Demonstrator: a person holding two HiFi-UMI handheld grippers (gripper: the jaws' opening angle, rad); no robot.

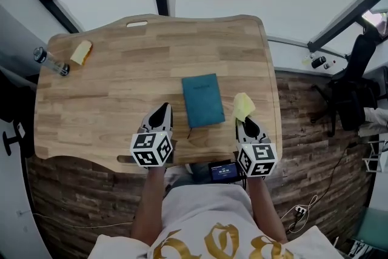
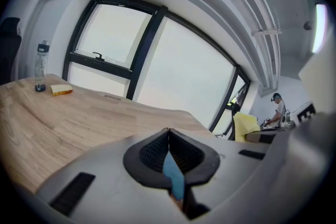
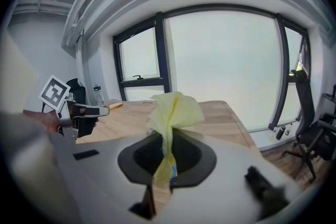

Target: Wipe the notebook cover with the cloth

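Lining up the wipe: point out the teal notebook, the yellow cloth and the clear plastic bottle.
Teal notebook (image 1: 203,100): head view, middle of its cover.
Yellow cloth (image 3: 176,110): right gripper view, bunched upper part.
Clear plastic bottle (image 1: 51,62): head view, middle of its body.

Teal notebook (image 1: 203,100), pale yellow cloth (image 1: 244,107) — light wood-grain table (image 1: 109,100)

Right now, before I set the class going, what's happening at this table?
A person holds a gripper in each hand over a wooden table. The right gripper is shut on a yellow cloth, just right of the teal notebook. The left gripper, shut, sits left of it. The cloth is not on the cover yet.
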